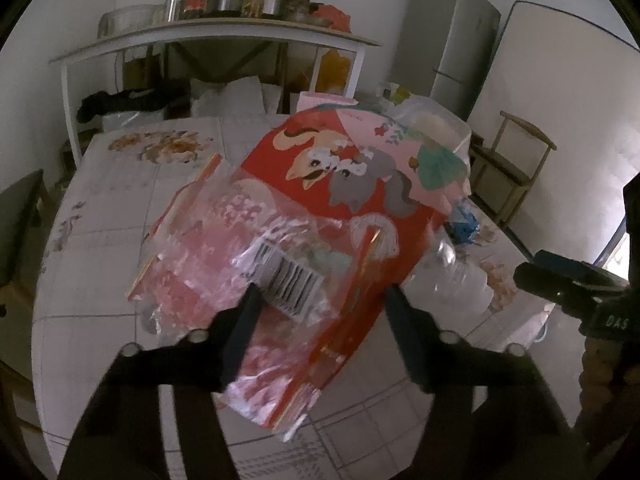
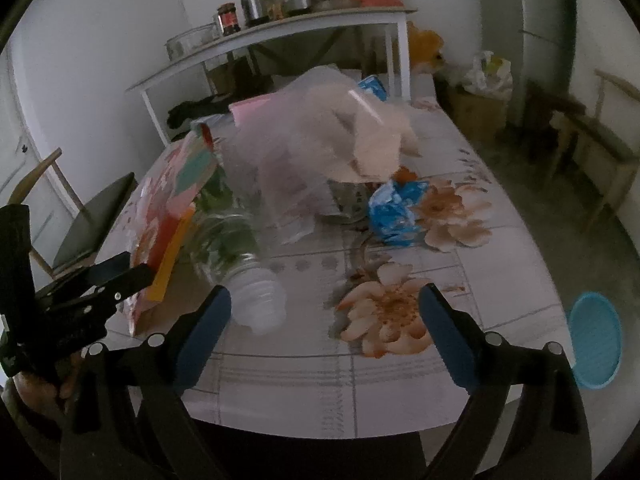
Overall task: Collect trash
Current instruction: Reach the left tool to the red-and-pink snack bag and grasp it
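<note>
A red and pink cartoon-printed package point(image 1: 352, 184) in clear wrap with a barcode lies tilted on the flowered table point(image 1: 120, 216). My left gripper point(image 1: 322, 292) has its black fingers on both sides of the package's near end, pads against it; in the right wrist view this gripper point(image 2: 128, 270) meets the package point(image 2: 168, 200) edge. My right gripper point(image 2: 324, 292) stands open with blue pads over bare tablecloth. A clear plastic bottle point(image 2: 228, 236) lies on its side, its white cap point(image 2: 260, 308) just beyond the left fingertip. A crumpled blue wrapper point(image 2: 396, 212) and a clear plastic bag point(image 2: 304, 152) lie further back.
A white shelf table point(image 2: 280, 28) with pots and jars stands behind. A chair point(image 2: 92, 220) is at the table's left, wooden chairs point(image 2: 592, 136) at the right. A blue round basin point(image 2: 596, 344) sits on the floor right of the table. A fridge point(image 1: 452, 40) stands at the back.
</note>
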Action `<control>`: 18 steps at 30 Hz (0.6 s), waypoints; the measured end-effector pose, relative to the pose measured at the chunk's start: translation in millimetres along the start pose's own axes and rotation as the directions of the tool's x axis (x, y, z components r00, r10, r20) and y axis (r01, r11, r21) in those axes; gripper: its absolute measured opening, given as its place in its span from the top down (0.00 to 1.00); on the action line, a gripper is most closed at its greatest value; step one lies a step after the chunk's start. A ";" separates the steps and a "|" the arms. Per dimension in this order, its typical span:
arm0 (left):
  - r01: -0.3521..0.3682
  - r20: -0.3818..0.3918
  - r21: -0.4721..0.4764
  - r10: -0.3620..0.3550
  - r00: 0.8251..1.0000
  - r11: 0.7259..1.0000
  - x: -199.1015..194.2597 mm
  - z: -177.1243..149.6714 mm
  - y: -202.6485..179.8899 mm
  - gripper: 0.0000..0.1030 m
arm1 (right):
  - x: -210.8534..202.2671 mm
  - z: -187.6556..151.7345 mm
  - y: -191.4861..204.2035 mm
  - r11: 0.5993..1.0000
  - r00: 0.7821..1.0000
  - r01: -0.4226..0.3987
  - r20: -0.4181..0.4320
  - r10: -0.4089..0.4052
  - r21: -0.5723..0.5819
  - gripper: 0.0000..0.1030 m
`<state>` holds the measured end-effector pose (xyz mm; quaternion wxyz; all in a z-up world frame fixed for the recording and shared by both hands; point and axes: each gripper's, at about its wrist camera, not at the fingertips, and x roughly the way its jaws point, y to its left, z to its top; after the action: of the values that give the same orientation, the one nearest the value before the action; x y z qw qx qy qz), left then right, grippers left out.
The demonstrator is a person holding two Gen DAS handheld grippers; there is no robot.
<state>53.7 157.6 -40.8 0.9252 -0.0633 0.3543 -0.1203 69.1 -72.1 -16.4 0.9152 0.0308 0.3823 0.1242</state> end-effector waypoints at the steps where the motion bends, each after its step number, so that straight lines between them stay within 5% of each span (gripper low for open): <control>1: 0.004 0.000 -0.007 -0.004 1.000 1.000 -0.3 0.4 2.5 0.50 | 0.4 0.1 1.8 1.000 1.000 -0.002 0.000 0.002 -0.004 0.13; 5: 0.028 0.005 -0.043 -0.028 1.000 0.999 -4.3 0.3 11.0 0.64 | -0.2 1.8 7.5 1.000 1.000 -0.011 0.002 0.011 -0.016 0.14; 9: 0.045 0.021 -0.068 -0.043 0.999 0.997 -10.3 -0.7 16.1 0.89 | -1.3 4.1 12.3 0.999 0.999 -0.034 0.006 0.034 -0.019 0.16; 14: 0.046 0.052 -0.113 -0.040 0.998 0.993 -21.5 -1.1 29.4 0.99 | -2.0 10.7 23.2 0.993 0.993 -0.116 0.006 0.116 -0.019 0.21; 18: 0.037 0.100 -0.147 -0.022 0.995 0.988 -35.9 -0.2 40.3 1.00 | 4.0 17.5 33.4 0.968 0.968 -0.250 -0.021 0.250 0.018 0.27</control>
<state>34.9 206.0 -26.1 0.9323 -0.1434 0.3154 -0.1040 77.3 -38.2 -1.8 0.8874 0.0840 0.3870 0.2360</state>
